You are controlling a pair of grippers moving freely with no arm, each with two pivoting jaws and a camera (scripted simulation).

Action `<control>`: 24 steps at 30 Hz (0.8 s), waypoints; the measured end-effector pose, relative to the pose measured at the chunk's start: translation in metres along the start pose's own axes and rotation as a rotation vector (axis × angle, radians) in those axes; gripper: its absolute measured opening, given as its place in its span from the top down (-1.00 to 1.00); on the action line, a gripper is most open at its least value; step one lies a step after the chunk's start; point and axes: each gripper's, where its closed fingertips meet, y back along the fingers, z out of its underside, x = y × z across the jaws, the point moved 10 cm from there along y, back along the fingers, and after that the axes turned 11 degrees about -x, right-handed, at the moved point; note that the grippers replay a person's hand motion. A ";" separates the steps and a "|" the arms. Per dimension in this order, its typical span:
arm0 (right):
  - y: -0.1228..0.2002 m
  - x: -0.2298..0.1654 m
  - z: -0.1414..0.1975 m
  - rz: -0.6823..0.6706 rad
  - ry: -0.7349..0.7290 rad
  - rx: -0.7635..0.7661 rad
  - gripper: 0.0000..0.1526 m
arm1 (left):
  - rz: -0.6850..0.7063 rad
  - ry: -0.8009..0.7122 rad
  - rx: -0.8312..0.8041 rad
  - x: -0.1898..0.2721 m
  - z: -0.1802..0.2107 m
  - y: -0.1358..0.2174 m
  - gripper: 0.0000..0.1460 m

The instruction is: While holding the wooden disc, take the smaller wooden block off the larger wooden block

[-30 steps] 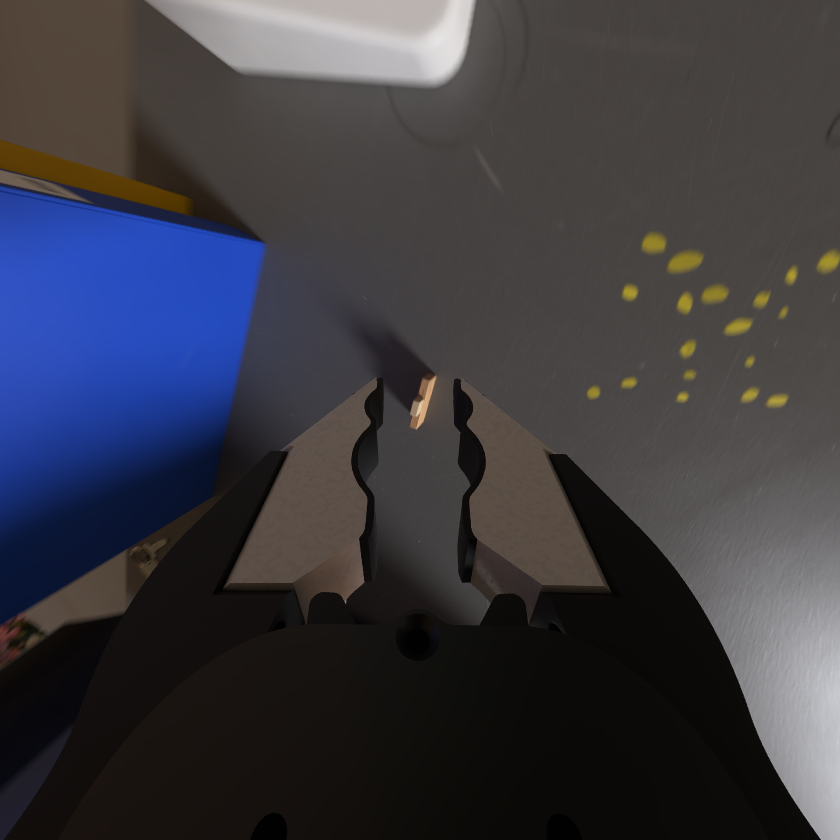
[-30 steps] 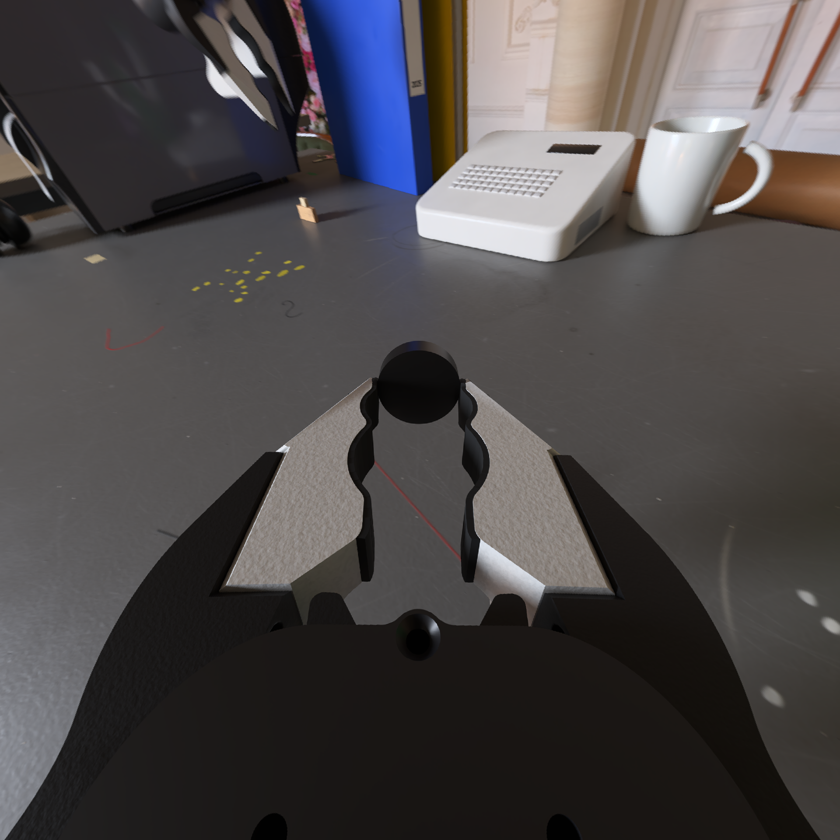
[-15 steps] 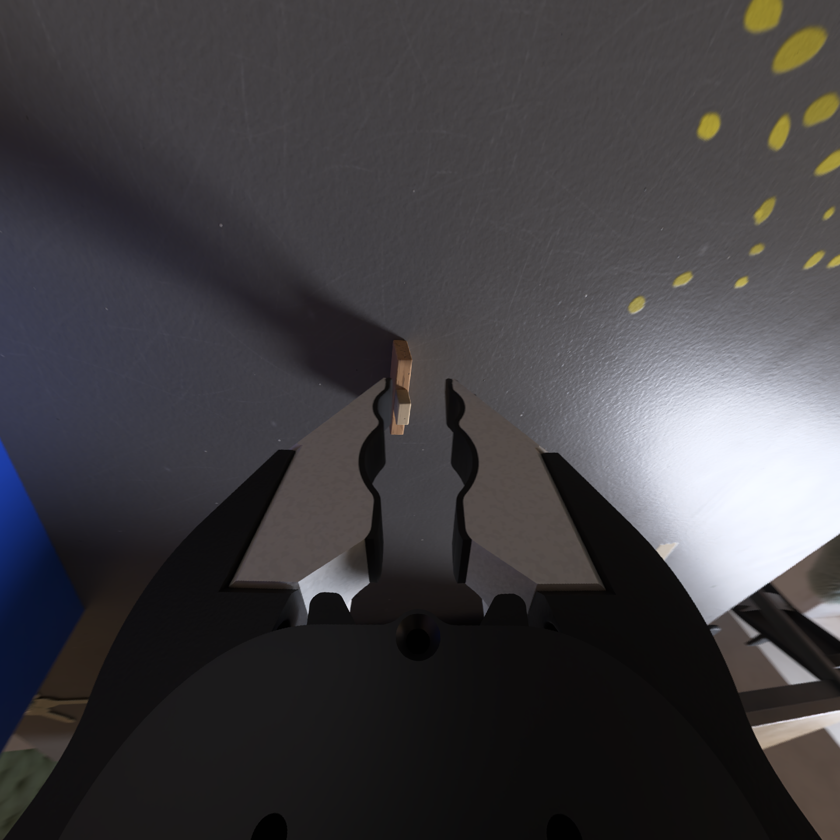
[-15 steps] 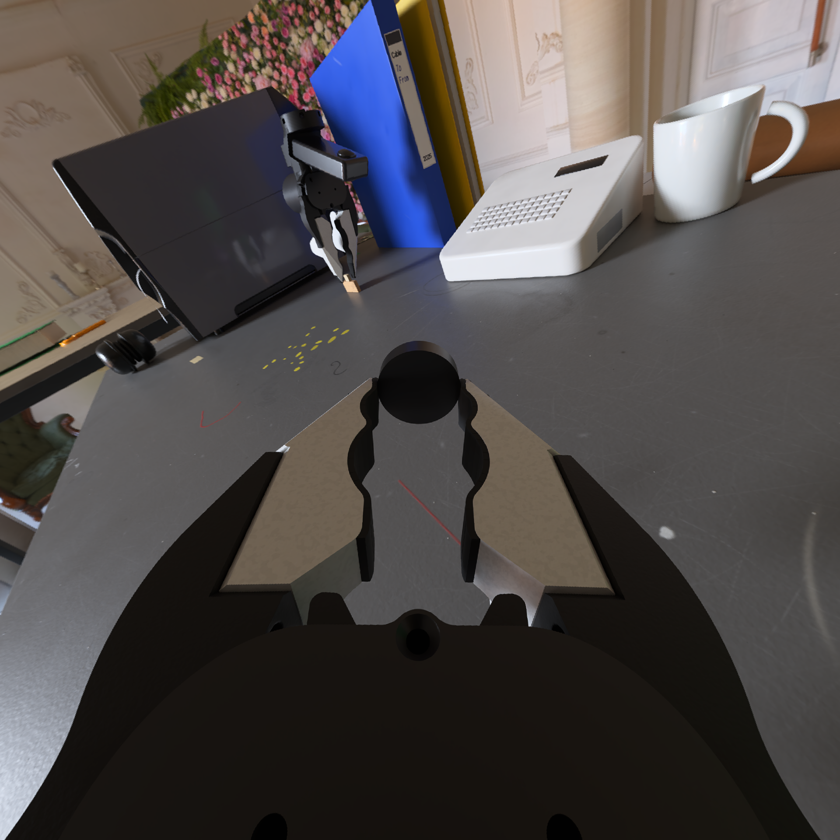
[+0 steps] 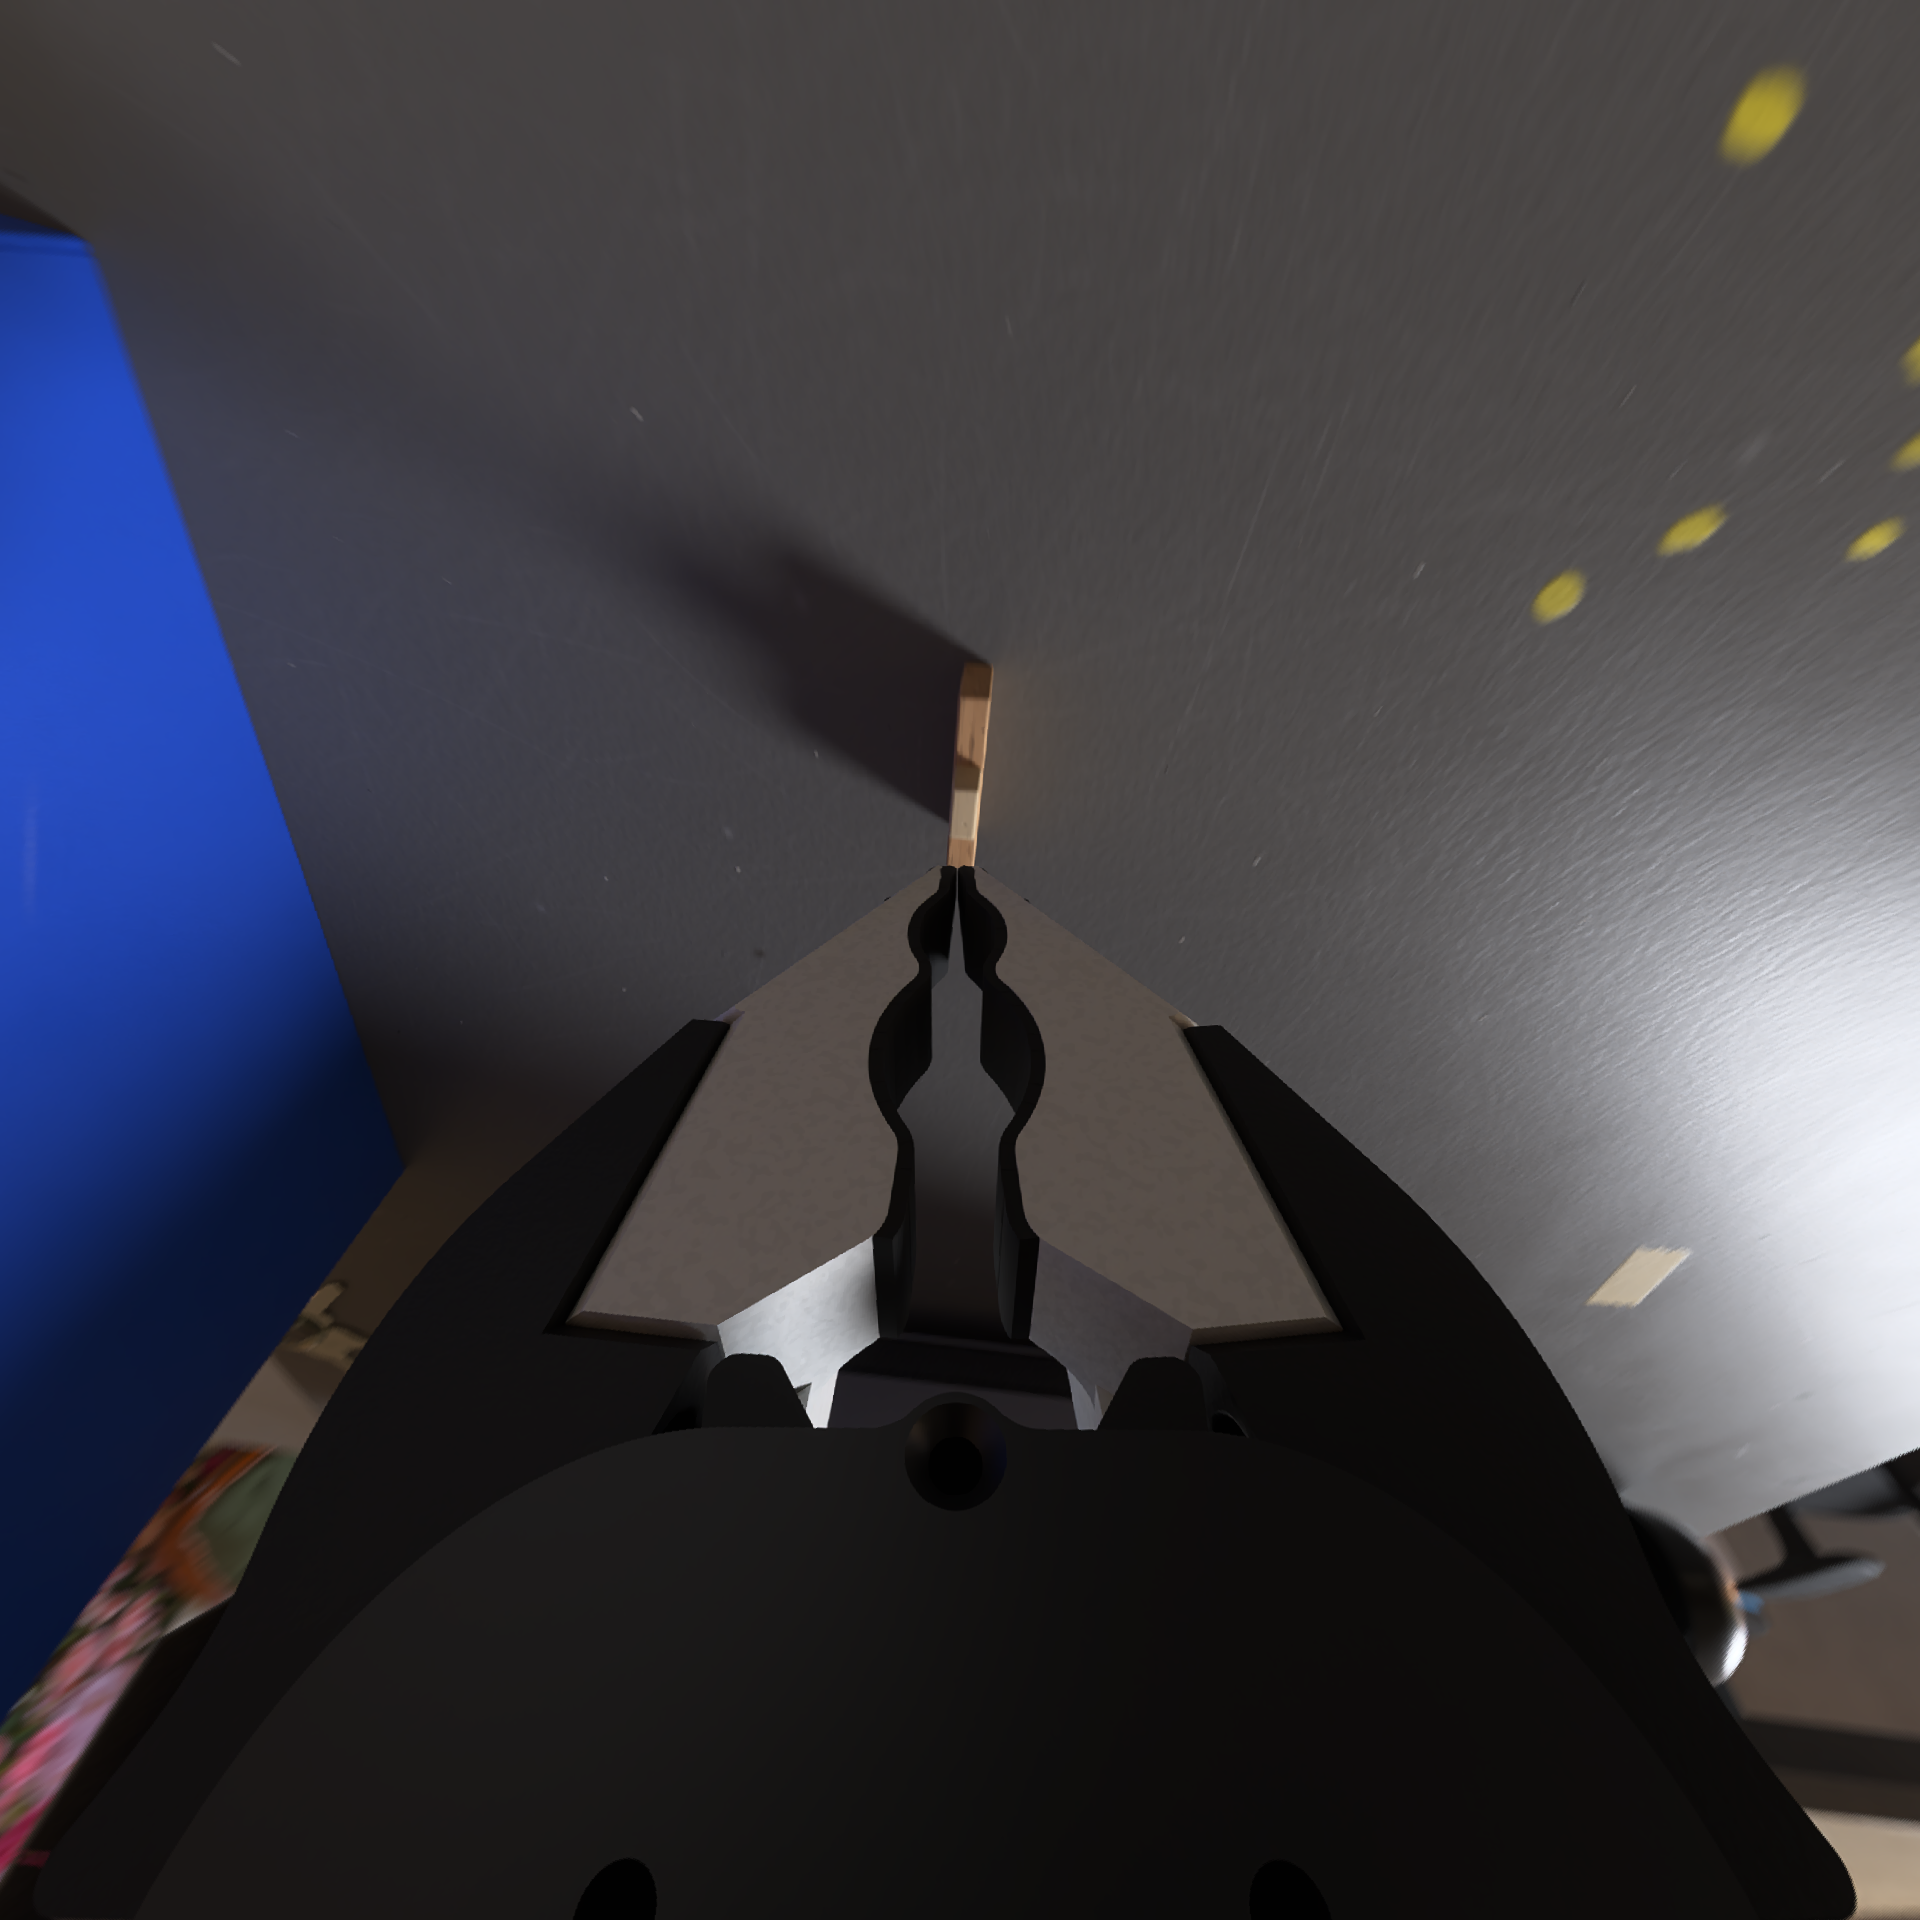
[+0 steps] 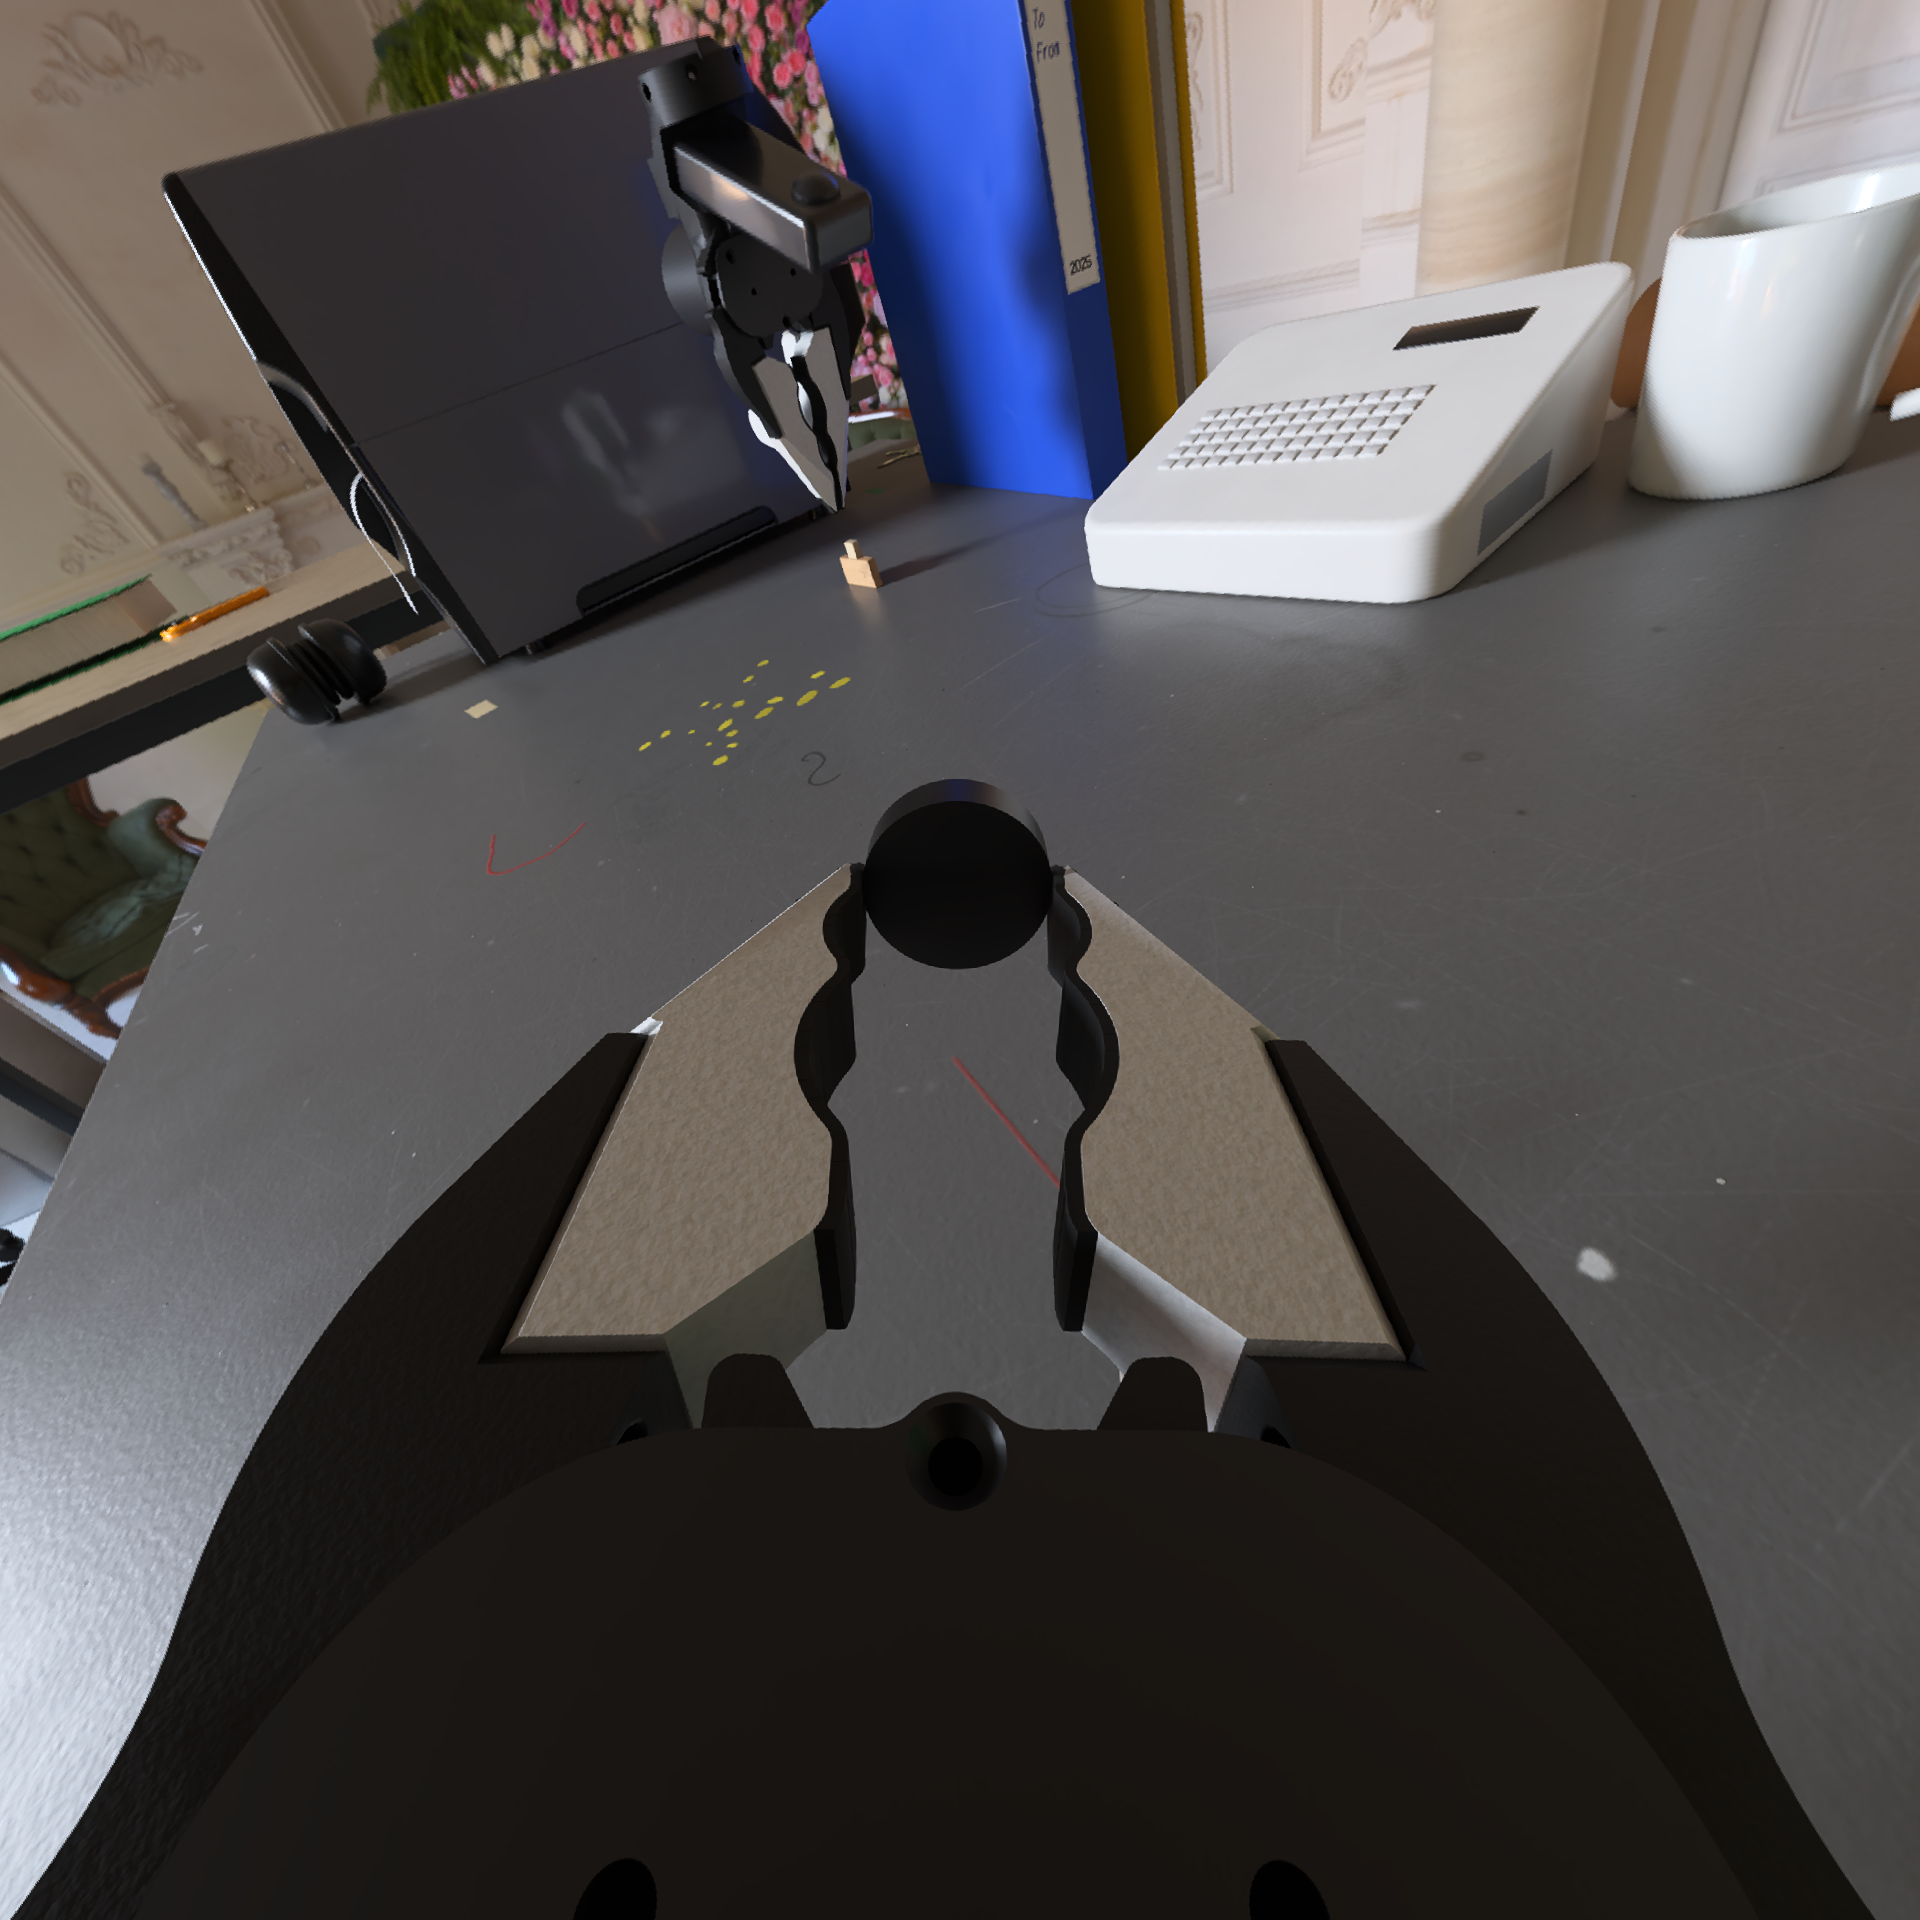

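My left gripper (image 5: 958,871) has its jaws pressed together on nothing; in the right wrist view it (image 6: 831,488) hangs above the stacked blocks, clear of them. Half a second earlier its jaws stood apart around the stack; they have since shut and lifted away empty. My right gripper (image 6: 956,894) is clamped on the wooden disc (image 6: 956,875), which looks nearly black in shadow, so its grain cannot be made out. The smaller wooden block (image 6: 851,549) still sits upright on the larger wooden block (image 6: 861,570) on the grey table (image 6: 1351,831). From the left wrist view the stack (image 5: 970,769) shows edge-on as a thin strip, and I cannot tell the two pieces apart there. Behind stand a black slanted panel (image 6: 468,343) and a blue binder (image 6: 956,239), whose white spine label (image 6: 1062,135) bears handwriting. A white device (image 6: 1351,457) and a white mug (image 6: 1787,332), cut off at the frame edge, lie to the right; yellow specks (image 6: 743,712) mark the tabletop.
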 end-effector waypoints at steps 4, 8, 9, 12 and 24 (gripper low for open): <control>0.004 -0.003 0.002 -0.002 0.008 -0.009 0.55 | -0.054 -0.041 -0.134 0.004 0.002 -0.020 0.63; 0.006 -0.005 0.004 0.005 0.008 -0.013 0.55 | -0.037 -0.062 -0.135 -0.001 0.000 -0.032 0.58; 0.006 -0.005 0.004 0.007 0.009 -0.015 0.55 | -0.019 -0.065 -0.141 -0.002 -0.002 -0.035 0.57; 0.003 -0.006 0.004 0.000 0.010 -0.023 0.55 | 0.055 -0.074 -0.172 -0.008 -0.007 -0.039 0.58; -0.003 -0.006 0.002 -0.035 -0.005 -0.027 0.55 | 0.006 -0.086 -0.060 -0.005 -0.006 -0.019 0.94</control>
